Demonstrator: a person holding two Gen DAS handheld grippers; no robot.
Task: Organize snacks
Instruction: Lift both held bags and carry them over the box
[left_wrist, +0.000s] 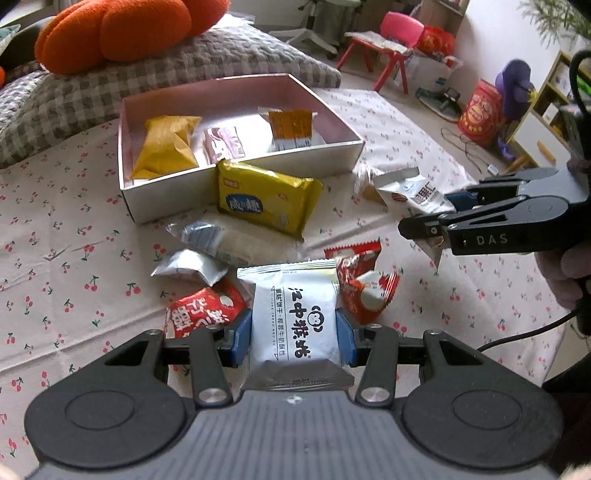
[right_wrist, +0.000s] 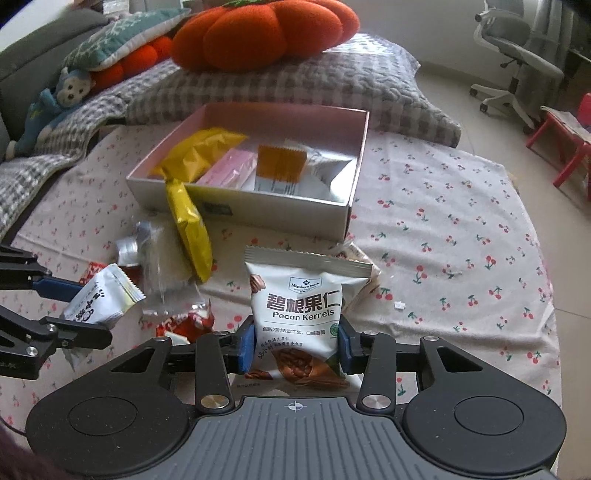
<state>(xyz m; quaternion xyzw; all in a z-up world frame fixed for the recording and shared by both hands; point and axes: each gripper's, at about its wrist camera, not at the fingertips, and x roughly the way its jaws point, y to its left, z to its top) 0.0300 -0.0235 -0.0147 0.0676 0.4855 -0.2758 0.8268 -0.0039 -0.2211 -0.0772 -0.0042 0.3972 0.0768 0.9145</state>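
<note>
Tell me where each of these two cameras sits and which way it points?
Left wrist view: sits on the left gripper, looking forward over the white biscuit packet it clamps toward the box; the right gripper enters at the right edge.
Right wrist view: sits on the right gripper, looking over its pecan packet at the same box; the left gripper shows at left.
Shared: box, both packets, yellow packet leaning on the box, cherry-print cloth.

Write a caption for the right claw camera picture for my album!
Right claw squeezing a pecan packet near the snack box.
</note>
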